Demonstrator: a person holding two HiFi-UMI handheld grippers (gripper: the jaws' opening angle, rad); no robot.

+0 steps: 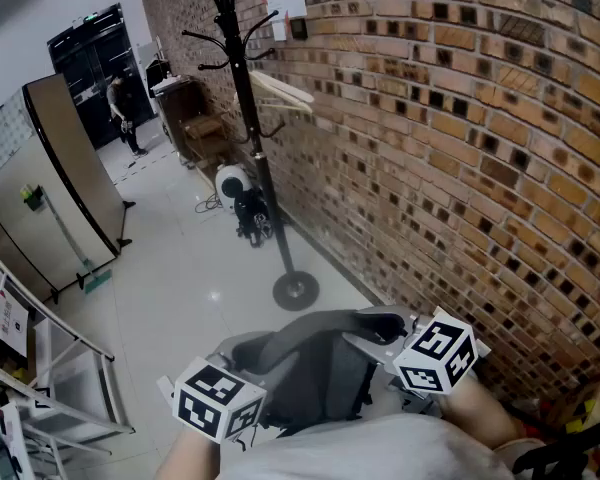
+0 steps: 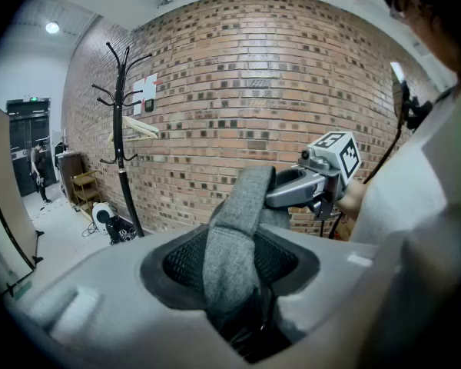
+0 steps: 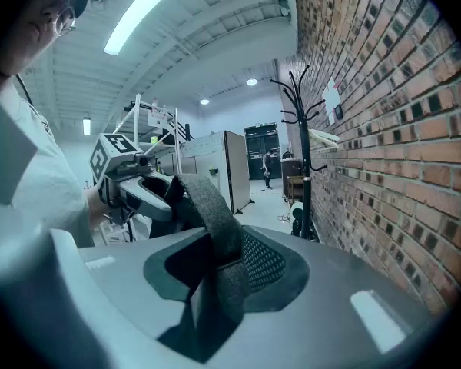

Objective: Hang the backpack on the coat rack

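Between left tool (image 3: 165,202) and right tool (image 2: 280,194) hangs the gripped backpack (image 1: 315,368).

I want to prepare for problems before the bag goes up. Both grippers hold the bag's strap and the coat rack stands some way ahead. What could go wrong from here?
1. The left gripper and right gripper both clamp the one grey strap, so the loop left for a hook looks small; it may miss.
2. The coat rack is a thin pole on a small round base; the weight of the backpack might tip it.
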